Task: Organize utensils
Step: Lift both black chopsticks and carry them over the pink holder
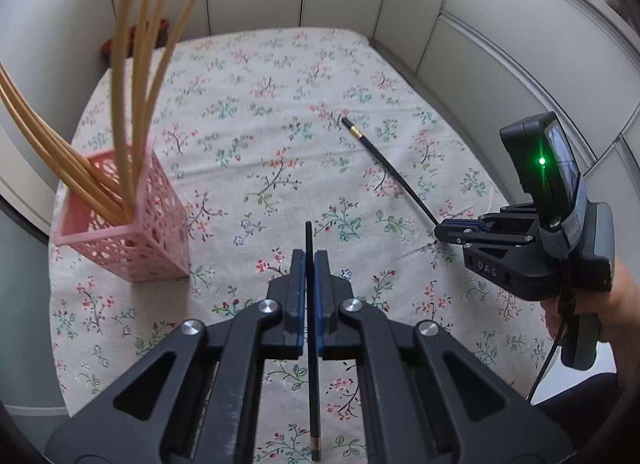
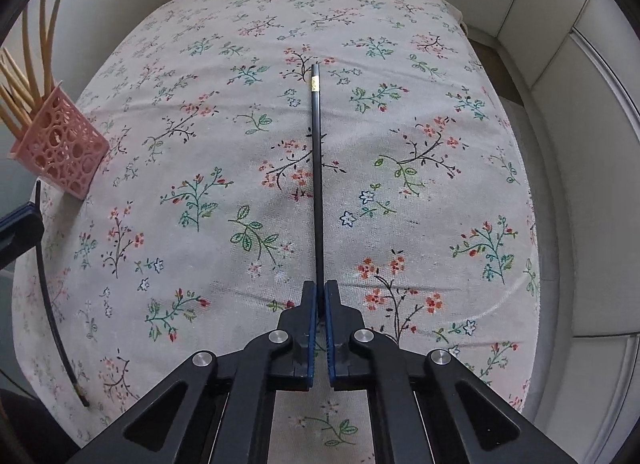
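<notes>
Two black chopsticks, one per gripper. Nearest, left gripper (image 1: 307, 264) clamped tight on the first chopstick (image 1: 312, 348), raised above the flowered cloth (image 1: 280, 124). Right gripper (image 2: 319, 296) pinched shut on the thin end of the second chopstick (image 2: 318, 184), flat on the cloth, gold band far. Far left, pink basket (image 1: 132, 240) holding bamboo chopsticks (image 1: 136, 84).

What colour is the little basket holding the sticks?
Pink basket, with a cut-out circle pattern; clearest in the left wrist view.
</notes>
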{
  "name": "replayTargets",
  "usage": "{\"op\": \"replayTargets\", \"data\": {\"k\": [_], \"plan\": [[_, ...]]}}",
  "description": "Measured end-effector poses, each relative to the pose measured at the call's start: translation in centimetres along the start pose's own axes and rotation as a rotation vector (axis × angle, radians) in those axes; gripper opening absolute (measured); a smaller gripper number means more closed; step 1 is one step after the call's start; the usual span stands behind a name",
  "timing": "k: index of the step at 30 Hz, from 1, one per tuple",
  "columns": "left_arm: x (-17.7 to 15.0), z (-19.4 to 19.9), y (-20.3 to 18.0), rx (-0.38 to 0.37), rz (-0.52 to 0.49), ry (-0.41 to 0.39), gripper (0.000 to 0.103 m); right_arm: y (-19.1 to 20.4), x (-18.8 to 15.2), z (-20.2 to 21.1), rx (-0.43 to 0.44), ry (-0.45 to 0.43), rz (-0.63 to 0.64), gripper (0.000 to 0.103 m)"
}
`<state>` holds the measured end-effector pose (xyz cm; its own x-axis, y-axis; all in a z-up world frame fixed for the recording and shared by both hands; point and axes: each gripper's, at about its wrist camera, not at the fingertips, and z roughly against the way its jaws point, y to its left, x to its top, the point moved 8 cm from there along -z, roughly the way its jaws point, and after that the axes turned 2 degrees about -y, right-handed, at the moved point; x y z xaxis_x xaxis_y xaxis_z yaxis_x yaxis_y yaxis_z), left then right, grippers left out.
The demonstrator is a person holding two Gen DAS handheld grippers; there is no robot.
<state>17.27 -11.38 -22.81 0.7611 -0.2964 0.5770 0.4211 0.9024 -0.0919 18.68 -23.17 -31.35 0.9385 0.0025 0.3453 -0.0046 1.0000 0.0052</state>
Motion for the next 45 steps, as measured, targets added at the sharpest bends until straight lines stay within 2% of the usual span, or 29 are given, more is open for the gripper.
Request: {"op": "replayTargets", "data": {"k": [6, 11, 18, 33, 40, 45], "plan": [[0.6, 3.7, 0.1, -0.005, -0.030, -0.109, 0.005, -0.7, 0.7, 6.5, 0.022, -0.152, -0.022, 0.004], [1.4, 6.2, 0.8, -0.016, -0.016, -0.187, 0.004, -0.4, 2.2, 11.8, 0.022, -0.297, -0.027, 0.004], [2.7, 8.7, 1.3, -0.026, -0.006, -0.284, 0.004, 0.0, 4.0, 16.6, 0.045, -0.440, -0.056, 0.004], [5.8, 17.7, 5.1, -0.038, 0.088, -0.565, 0.004, 2.6, 4.7, 24.2, 0.136, -0.616, -0.064, 0.004], [6.8, 20.1, 8.4, 0.048, 0.151, -0.698, 0.004, 5.0, 5.9, 26.4, 0.190, -0.668, -0.048, 0.004], [7.0, 19.8, 10.4, 0.103, 0.193, -0.719, 0.004, 6.6, 6.4, 26.4, 0.213, -0.666, -0.037, 0.004]]}}
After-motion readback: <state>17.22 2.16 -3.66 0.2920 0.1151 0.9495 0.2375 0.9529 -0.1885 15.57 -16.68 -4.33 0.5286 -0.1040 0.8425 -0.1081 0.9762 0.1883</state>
